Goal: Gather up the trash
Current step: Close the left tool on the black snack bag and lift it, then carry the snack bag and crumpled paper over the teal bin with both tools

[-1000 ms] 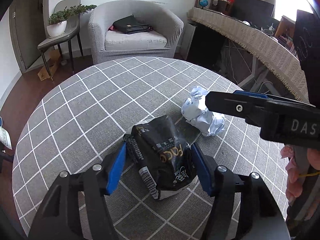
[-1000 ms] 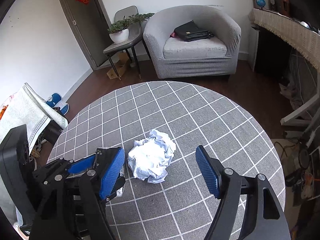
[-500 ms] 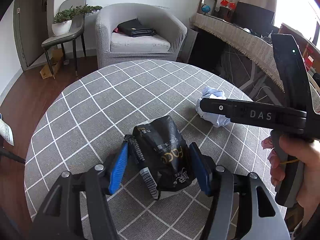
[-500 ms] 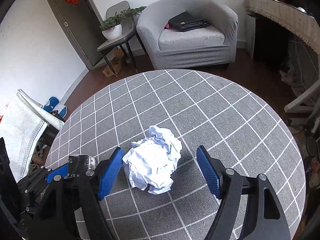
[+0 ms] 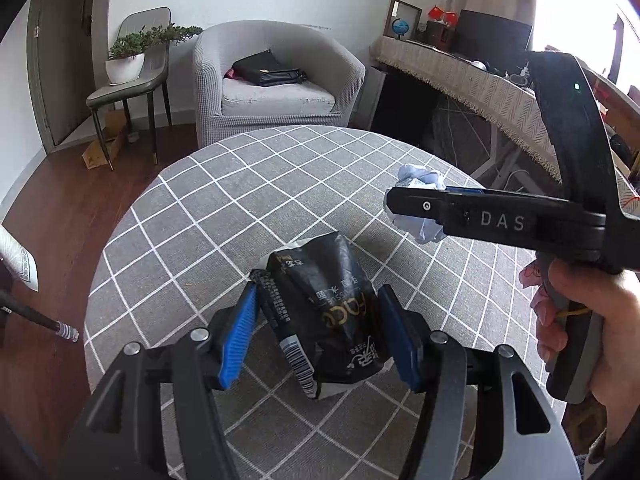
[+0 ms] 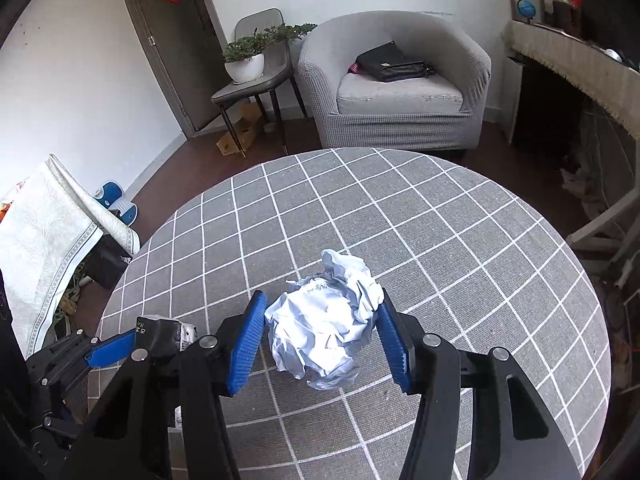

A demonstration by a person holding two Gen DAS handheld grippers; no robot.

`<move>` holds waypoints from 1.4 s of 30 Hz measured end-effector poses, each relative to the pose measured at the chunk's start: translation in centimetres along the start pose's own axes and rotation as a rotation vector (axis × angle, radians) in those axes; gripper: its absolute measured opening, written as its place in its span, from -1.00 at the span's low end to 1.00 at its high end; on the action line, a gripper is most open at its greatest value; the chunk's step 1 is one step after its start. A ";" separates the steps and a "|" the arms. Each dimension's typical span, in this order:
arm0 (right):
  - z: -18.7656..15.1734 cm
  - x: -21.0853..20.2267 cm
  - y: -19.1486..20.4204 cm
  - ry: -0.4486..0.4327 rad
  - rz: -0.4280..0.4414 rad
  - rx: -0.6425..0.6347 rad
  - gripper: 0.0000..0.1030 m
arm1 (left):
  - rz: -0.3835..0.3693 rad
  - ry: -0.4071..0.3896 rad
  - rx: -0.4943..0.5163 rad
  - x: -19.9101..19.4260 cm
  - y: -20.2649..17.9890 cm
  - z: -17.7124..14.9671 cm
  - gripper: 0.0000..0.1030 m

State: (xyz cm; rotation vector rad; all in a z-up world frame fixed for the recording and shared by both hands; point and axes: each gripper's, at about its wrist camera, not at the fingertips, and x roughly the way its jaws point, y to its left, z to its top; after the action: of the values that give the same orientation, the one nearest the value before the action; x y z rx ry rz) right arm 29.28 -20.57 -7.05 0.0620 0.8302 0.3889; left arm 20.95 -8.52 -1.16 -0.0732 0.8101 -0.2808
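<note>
My left gripper (image 5: 320, 332) is shut on a crumpled black snack bag (image 5: 328, 312) and holds it above the round grey checked table (image 5: 224, 208). My right gripper (image 6: 320, 336) is shut on a crumpled white paper ball (image 6: 326, 320), with both blue pads pressed against its sides. The paper ball (image 5: 420, 204) also shows in the left wrist view, partly hidden behind the right gripper's black finger. The left gripper with the bag shows at the lower left of the right wrist view (image 6: 120, 348).
A grey armchair (image 6: 394, 88) with a black bag stands beyond the table. A chair with a potted plant (image 6: 248, 64) stands by the door at left. A long cloth-covered desk (image 5: 460, 76) runs along the right. White cloth (image 6: 44, 232) lies at left.
My right gripper has closed from wide open onto the paper ball. Both grippers have risen a little; the left one has kept its hold on the bag.
</note>
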 end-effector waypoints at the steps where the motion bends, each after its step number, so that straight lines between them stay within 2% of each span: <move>1: -0.1 -0.2 0.4 -0.003 0.001 -0.005 0.07 | 0.000 -0.008 0.003 -0.5 0.1 -0.1 0.22; 12: -1.9 -2.6 4.3 -0.051 0.047 -0.056 0.07 | 0.005 -0.043 -0.013 -3.6 1.5 -2.2 0.22; 20: -3.1 -3.5 5.6 -0.070 0.064 -0.056 0.07 | 0.007 -0.049 -0.015 -5.0 2.0 -3.7 0.20; 25: -4.0 -3.8 6.7 -0.081 0.077 -0.047 0.07 | 0.006 -0.089 0.002 -6.8 2.5 -4.4 0.19; 42: -6.8 -3.8 13.4 -0.085 0.149 -0.087 0.07 | 0.093 -0.153 -0.095 -12.7 8.4 -7.5 0.08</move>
State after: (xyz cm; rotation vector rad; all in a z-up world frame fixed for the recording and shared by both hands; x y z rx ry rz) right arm 17.84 -10.15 -6.26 0.0595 0.7256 0.5585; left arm 9.02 3.39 1.18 -0.1445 0.6728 -0.1472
